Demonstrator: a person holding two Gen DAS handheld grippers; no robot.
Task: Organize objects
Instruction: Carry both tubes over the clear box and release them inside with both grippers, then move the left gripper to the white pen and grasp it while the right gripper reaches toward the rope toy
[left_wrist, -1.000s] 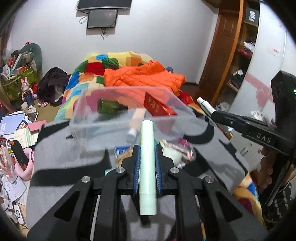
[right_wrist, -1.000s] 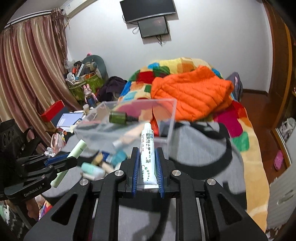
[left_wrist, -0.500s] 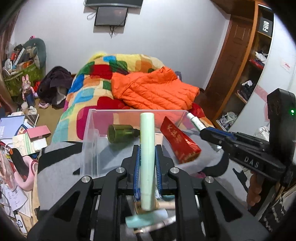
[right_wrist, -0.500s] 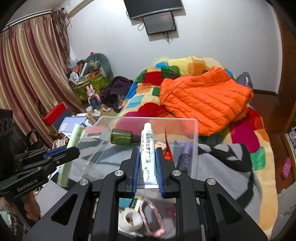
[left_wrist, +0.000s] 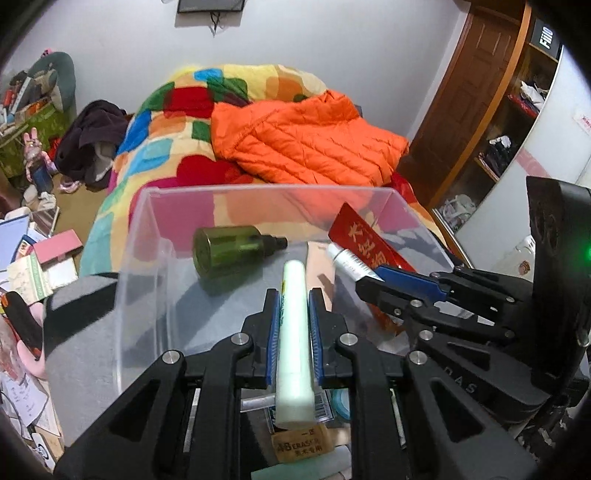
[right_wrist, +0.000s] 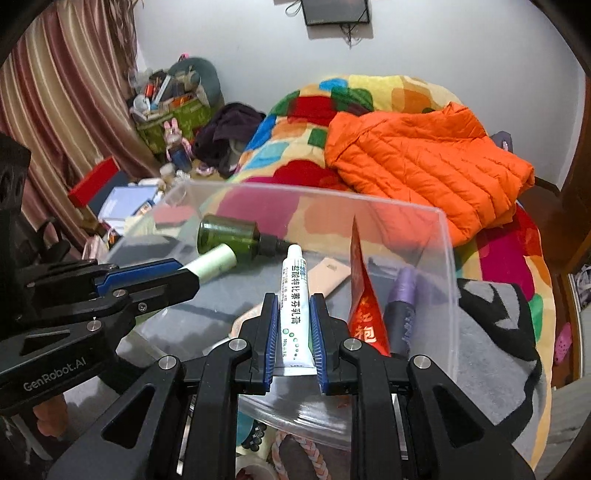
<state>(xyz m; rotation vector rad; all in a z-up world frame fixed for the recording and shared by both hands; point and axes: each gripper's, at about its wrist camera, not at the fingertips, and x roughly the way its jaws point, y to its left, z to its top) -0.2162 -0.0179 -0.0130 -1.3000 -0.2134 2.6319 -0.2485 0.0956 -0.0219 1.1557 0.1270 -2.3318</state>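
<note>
Holding both items over the clear bin (left_wrist: 147, 236): left gripper (left_wrist: 293, 314) fingers clamped on pale green tube (left_wrist: 294, 332), right gripper (right_wrist: 293, 321) fingers clamped on white ointment tube (right_wrist: 294, 302). Long axes pointing far, into the bin.

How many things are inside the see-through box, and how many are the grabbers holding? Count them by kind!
Bottles in the clear box: 1, the green bottle
Packets: 1, the red packet
Purple things: 1, the purple item
Tan cards: 1, the tan card
Held tubes: 2, the pale green tube and the white tube
Total: 6
</note>
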